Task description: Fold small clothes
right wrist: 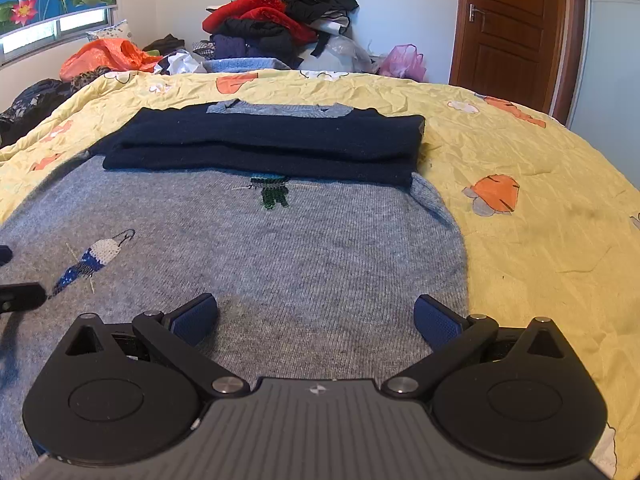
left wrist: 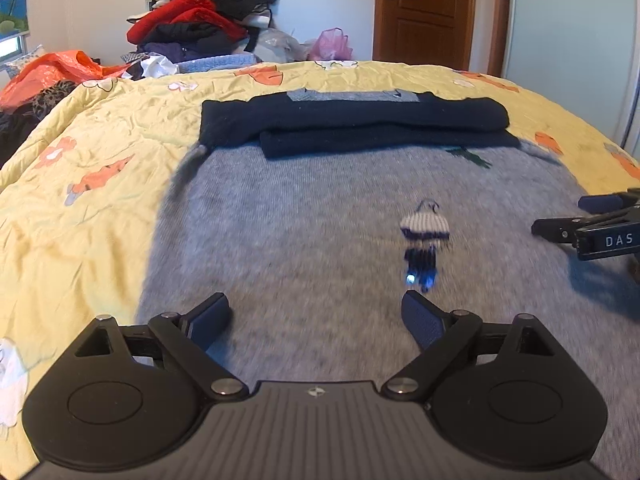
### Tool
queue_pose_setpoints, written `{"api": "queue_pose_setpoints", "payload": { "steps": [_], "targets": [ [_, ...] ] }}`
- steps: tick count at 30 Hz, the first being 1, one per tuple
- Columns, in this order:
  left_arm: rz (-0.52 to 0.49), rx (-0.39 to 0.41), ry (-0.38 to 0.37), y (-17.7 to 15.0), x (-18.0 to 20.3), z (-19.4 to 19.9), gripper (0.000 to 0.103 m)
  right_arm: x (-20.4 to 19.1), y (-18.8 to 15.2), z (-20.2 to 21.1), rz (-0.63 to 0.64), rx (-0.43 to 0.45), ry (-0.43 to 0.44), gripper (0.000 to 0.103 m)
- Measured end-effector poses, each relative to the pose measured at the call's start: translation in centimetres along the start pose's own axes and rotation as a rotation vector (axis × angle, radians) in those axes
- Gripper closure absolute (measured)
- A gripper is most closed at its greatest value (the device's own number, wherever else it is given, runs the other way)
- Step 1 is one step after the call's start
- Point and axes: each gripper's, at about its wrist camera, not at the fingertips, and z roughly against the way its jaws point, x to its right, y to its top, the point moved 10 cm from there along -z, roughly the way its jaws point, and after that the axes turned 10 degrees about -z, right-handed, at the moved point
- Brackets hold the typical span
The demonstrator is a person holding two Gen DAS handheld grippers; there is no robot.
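While both tools hang over the bed, the left gripper (left wrist: pixel 316 316) has its blue-padded black fingers spread wide, nothing between them, pads above the knit and not visibly touching it; left wrist view is motion-blurred. In that view the right gripper (left wrist: pixel 560 216) pokes in from the right edge, sideways over the garment. In its own view the right gripper (right wrist: pixel 316 318) is also spread wide, empty, pads clear of the fabric as far as I can tell. The left gripper's tips show at the left edge of the right wrist view (right wrist: pixel 8 276).

The grey knitted sweater with dark navy sleeves (left wrist: pixel 304 216) lies flat on the yellow floral quilt (left wrist: pixel 80 184), filling the near middle of the bed. Both navy sleeves (right wrist: pixel 264 146) are folded across the chest, stacked one on the other, their long axis running left to right across the views. The body's long axis runs away from the cameras, grey collar (right wrist: pixel 280 110) at the far end, hem towards the grippers. A small white-and-blue embroidered figure (right wrist: pixel 90 262) sits on the left part of the front, a green one (right wrist: pixel 274 192) just below the sleeves.

Far behind the quilt: an orange plastic bag (right wrist: pixel 104 56), a heap of red and black clothes (right wrist: pixel 276 20), a pink bag (right wrist: pixel 402 62), a brown wooden door (right wrist: pixel 508 28)
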Motion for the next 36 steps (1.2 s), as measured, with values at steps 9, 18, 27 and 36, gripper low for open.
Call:
{"api": "queue_pose_setpoints", "payload": {
  "steps": [9,18,27,36],
  "targets": [
    [-0.019,0.002,-0.019,-1.2,-0.6,1.1,0.006,2.3,-3.8,5.5,0.099,-0.031,0.099,0.000],
    [-0.052,0.015,0.008,1.2,0.2,2.1,0.006,3.7,-1.6,7.8,-0.080,-0.023,0.062,0.001],
    [-0.078,0.008,-0.061,-0.7,3.6,1.5,0.005,-5.2,-3.9,3.9,0.134,-0.088,0.120,0.001],
    [-0.065,0.024,-0.062,-3.8,0.1,4.6,0.005,-1.5,-5.8,7.0,0.137,-0.060,0.160,0.000]
  ]
}}
